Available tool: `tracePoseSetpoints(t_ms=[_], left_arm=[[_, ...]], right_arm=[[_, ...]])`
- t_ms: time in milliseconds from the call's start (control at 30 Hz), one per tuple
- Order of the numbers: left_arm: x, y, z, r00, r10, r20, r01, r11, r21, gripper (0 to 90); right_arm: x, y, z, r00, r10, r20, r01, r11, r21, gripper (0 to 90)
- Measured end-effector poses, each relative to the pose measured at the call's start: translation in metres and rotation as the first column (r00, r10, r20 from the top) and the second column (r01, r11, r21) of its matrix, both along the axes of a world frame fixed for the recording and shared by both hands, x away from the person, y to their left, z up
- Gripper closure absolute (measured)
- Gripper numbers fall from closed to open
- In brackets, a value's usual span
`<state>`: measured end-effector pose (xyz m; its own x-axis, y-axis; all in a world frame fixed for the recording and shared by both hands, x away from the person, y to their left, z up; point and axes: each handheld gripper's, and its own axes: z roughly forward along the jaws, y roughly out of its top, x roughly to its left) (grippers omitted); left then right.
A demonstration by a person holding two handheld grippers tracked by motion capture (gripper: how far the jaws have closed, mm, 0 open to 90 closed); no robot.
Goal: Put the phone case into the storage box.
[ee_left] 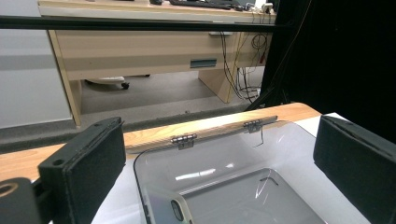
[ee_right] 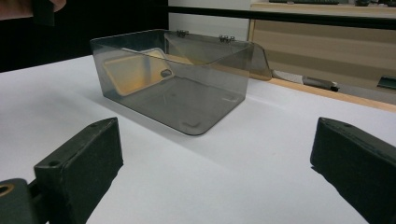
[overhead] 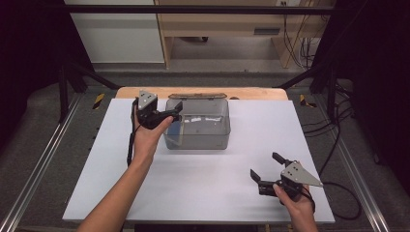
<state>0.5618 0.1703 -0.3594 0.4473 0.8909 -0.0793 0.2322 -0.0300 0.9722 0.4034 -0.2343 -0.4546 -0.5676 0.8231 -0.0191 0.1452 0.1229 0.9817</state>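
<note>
Currently left gripper (overhead: 174,110) hovers at the box's (overhead: 212,140) left rim, jaws released, empty. Phone (ee_right: 135,70) leans against the box's left wall inside. Right gripper (overhead: 265,166) idles well right-front of box, jaws spread. Next, probably: dip in, pinch phone's edge.

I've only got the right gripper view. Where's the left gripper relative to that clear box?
Observer: In the high view the left gripper hovers at the left rim of the clear box, fingers open.
Operator: Is it lined up on the thing leaning inside?
Observer: Yes. The left gripper view shows the phone straight ahead between its open fingers, untouched.
Operator: And where does my gripper sit on the table?
Observer: The right gripper is near the front right corner of the white tabletop, apart from the box, fingers open.
</note>
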Motion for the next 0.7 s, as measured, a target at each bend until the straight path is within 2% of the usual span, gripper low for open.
tracePoseSetpoints(t_ms=[267, 700], left_arm=[[-0.004, 0.007, 0.003, 0.9995, 0.001, 0.030, -0.001, 0.9998, -0.022, 2.6], [-0.009, 0.016, 0.006, 0.9983, -0.008, 0.057, 0.010, 0.9992, -0.038, 2.6]], right_arm=[[0.000, 0.000, 0.000, 1.0000, 0.001, 0.000, -0.001, 1.000, -0.001, 2.6], [0.000, 0.000, 0.000, 1.0000, 0.001, -0.001, -0.001, 1.000, -0.002, 2.6]])
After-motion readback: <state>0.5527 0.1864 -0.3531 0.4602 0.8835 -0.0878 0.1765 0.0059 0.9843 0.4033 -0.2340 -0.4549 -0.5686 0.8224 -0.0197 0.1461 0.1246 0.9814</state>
